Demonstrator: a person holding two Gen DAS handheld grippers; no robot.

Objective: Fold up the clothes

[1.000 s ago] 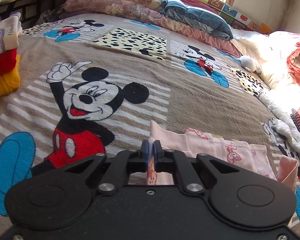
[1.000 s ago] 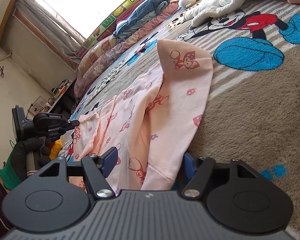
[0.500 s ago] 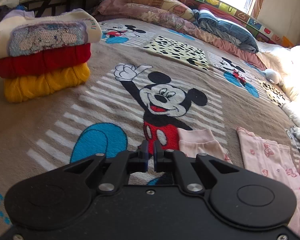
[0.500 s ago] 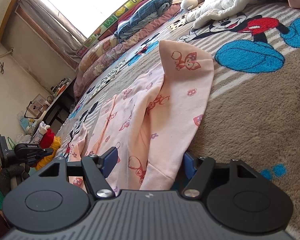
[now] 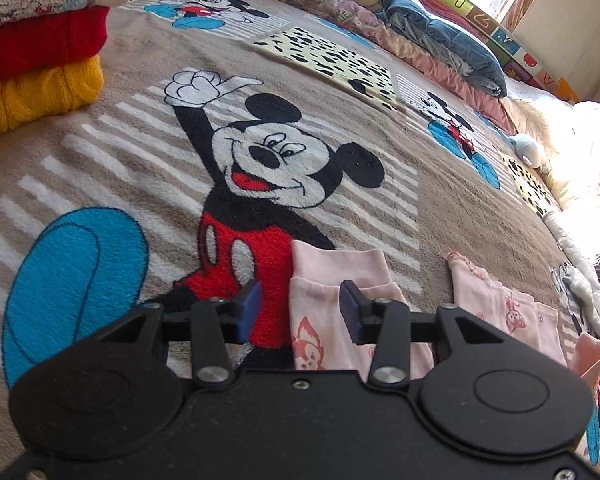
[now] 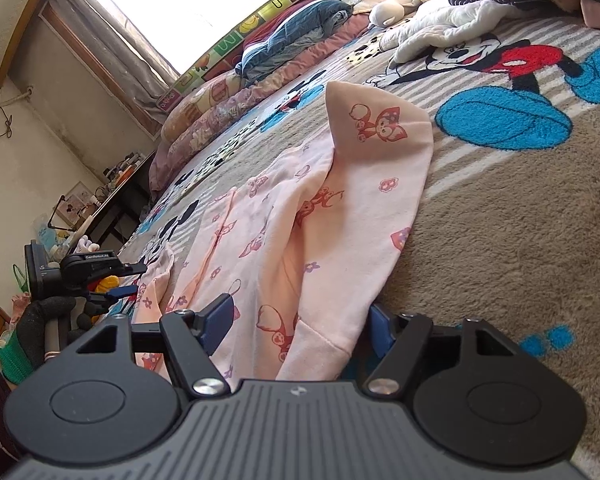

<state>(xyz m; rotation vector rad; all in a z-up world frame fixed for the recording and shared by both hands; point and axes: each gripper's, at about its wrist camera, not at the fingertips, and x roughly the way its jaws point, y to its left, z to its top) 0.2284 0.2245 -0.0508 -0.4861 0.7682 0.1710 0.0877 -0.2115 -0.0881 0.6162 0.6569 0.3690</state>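
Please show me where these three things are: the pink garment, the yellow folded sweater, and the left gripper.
pink garment [image 6: 340, 216]: right wrist view, on its printed middle.
yellow folded sweater [image 5: 36, 96]: left wrist view, on its knit front, bottom of the stack.
left gripper [image 5: 300, 312]: left wrist view, midway between its opening fingertips.

We see pale pink child's trousers [image 6: 300, 216] printed with small red foxes and flowers, spread lengthwise on the cartoon-mouse blanket [image 6: 520, 240]. One end is turned back in a raised fold [image 6: 380, 128]. Both cuffed leg ends [image 5: 336, 268] lie flat and apart, one partly over the mouse's red shorts.
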